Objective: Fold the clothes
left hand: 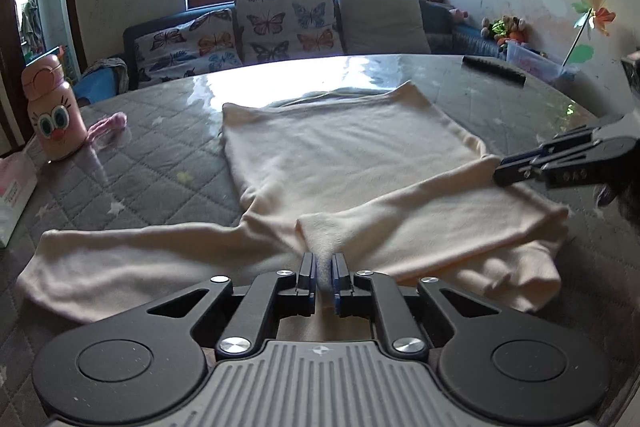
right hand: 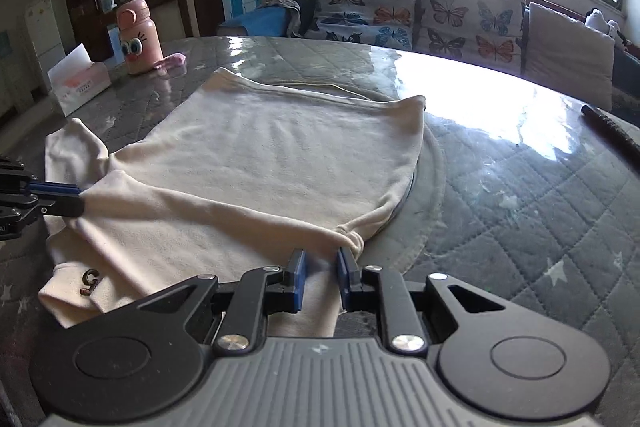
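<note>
- A cream fleece long-sleeved top is spread flat on the grey quilted table, its body stretching away toward 12 o'clock from both grippers.
- One sleeve is folded across, its long axis running 9 to 3 o'clock.
- The left gripper is pinched on the cuff end.
- The right gripper is narrowed around the bunched shoulder fabric; a firm clamp cannot be told.

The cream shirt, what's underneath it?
Under the cream shirt lies a grey quilted table cover and a round mat's edge. The rest beneath it is covered.
</note>
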### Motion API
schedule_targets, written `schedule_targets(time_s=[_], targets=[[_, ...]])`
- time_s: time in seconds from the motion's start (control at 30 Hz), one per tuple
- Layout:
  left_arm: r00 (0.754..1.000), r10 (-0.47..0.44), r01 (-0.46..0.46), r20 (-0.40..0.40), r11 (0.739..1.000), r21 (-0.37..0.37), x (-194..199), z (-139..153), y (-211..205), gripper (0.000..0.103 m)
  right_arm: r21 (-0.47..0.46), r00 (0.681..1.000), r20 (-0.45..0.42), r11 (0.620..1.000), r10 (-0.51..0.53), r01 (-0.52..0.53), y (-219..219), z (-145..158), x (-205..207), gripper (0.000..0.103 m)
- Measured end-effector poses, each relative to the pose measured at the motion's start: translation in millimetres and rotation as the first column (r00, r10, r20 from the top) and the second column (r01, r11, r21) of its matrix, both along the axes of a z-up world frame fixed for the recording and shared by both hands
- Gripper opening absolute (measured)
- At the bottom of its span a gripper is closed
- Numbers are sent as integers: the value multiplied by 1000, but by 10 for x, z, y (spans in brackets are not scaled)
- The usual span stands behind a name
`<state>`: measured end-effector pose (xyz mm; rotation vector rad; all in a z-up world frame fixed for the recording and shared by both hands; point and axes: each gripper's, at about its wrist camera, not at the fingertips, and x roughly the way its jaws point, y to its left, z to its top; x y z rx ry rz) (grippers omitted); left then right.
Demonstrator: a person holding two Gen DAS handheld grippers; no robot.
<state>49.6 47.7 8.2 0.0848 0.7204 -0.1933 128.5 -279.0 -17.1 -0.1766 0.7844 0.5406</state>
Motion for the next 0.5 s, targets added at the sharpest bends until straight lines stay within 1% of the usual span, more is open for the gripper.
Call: schedule_targets(time_s=[0.2,0.3,0.43,0.5], targets=[[999,2,0,41,999,-44,29,127,12,11,4,999,31,999,41,-41,99,121,3,16],[999,-15,17,34,998,-66,139,80,-52,11,6,999,17,999,51,-51,192,66,50,17],[1000,-22,23,11,996,-87,318,-27,-117,11,-5,999,-7,999,49,-49,254,-26,88,22],[1000,-20,19,0,997,-79,390,-90,-134,11,-6,999,-8,999,49,-49,257,-30,87,22]])
